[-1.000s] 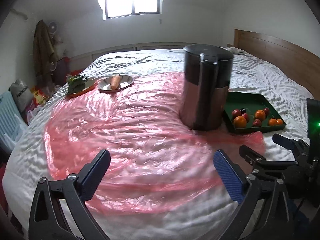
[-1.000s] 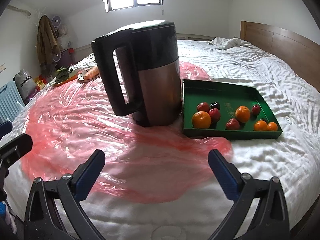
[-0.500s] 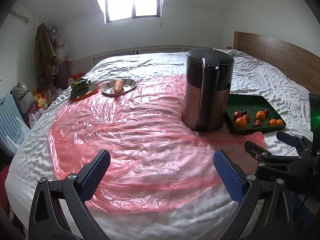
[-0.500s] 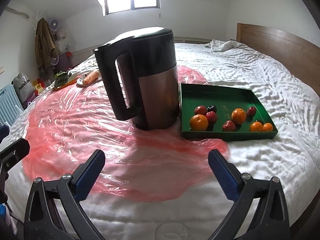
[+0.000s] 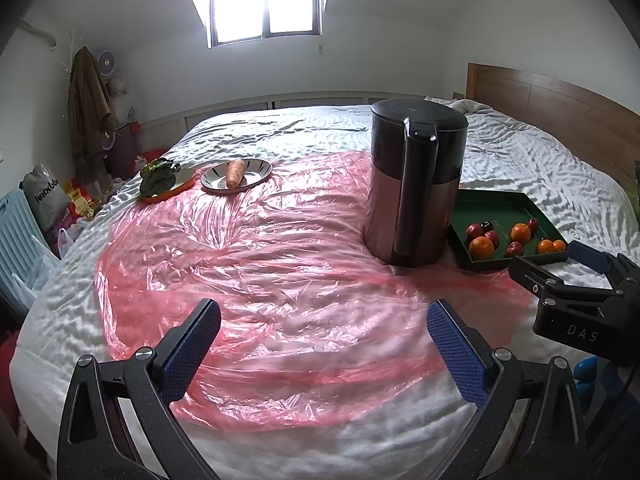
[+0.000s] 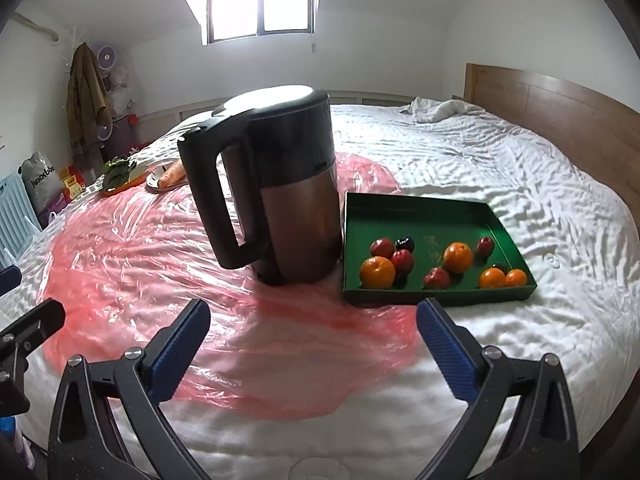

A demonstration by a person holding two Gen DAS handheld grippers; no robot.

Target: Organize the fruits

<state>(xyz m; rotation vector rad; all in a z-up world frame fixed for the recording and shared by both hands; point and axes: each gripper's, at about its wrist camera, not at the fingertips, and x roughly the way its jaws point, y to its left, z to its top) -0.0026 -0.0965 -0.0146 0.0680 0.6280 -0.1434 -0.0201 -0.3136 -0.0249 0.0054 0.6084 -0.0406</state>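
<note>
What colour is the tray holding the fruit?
Dark green; the tray shows best in the right wrist view.

Home bedroom: bed (image 6: 500,168), wooden headboard (image 6: 560,100), hung coat (image 6: 82,84).

The sheet (image 5: 280,264) is glossy, crinkled pink plastic over rumpled white cloth. The kettle (image 6: 280,200) pairs brushed metal with matt black plastic; the headboard (image 6: 560,104) looks wooden.

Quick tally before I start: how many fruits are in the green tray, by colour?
Orange fruits: 4
Red fruits: 4
Dark fruits: 2, one half hidden behind the small oranges
Total: 10, all in the green tray
</note>
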